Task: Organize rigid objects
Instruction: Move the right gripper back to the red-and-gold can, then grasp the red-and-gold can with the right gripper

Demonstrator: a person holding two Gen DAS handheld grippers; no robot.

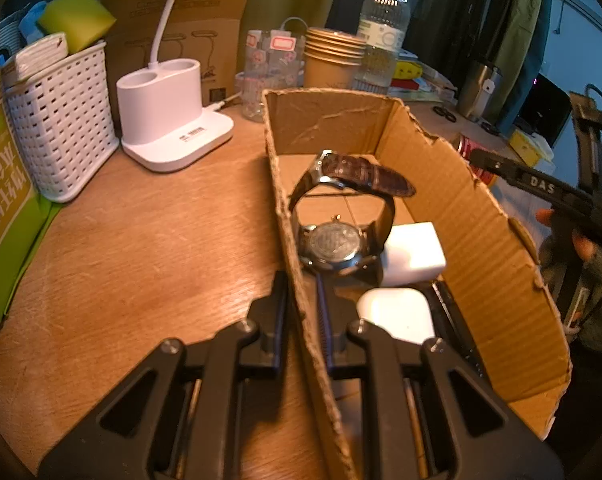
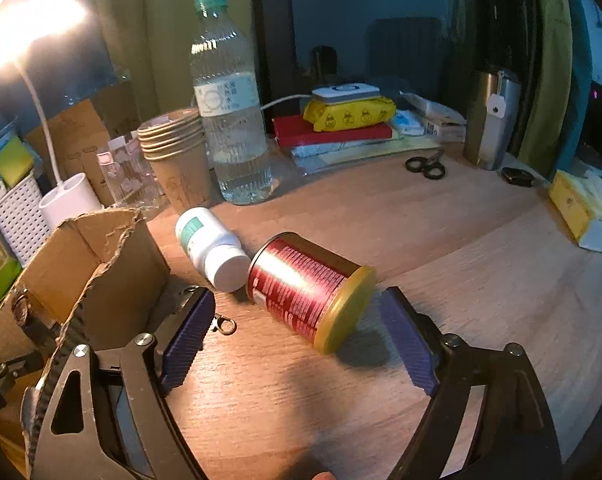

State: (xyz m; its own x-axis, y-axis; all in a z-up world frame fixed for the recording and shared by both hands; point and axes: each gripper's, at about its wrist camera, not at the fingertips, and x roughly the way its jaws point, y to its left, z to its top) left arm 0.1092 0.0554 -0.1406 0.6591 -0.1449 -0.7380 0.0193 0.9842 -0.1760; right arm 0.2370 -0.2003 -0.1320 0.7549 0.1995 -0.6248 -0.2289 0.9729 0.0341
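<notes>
Left wrist view alone shows the left gripper (image 1: 301, 300) pinching the cardboard box (image 1: 481, 216) by its near wall, with one wristwatch (image 1: 341, 216) and two white blocks (image 1: 413, 254) inside. Right wrist view alone shows the right gripper (image 2: 297, 336), fingers spread wide, near one red can (image 2: 309, 286) lying on the table (image 2: 461, 272), one white pill bottle (image 2: 211, 248) touching it, just beside the box.

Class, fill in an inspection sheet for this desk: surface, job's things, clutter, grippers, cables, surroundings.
Surface: wooden desk, crowded at the back.
Job's things: box holds watch and two white items; red can and pill bottle lie on their sides, touching.
Clutter: water bottle, cups, scissors, basket.
Grippers: left gripper clamps the box wall; right gripper open around the can.
Cables: white cable.
Surroundings: curtains.
</notes>
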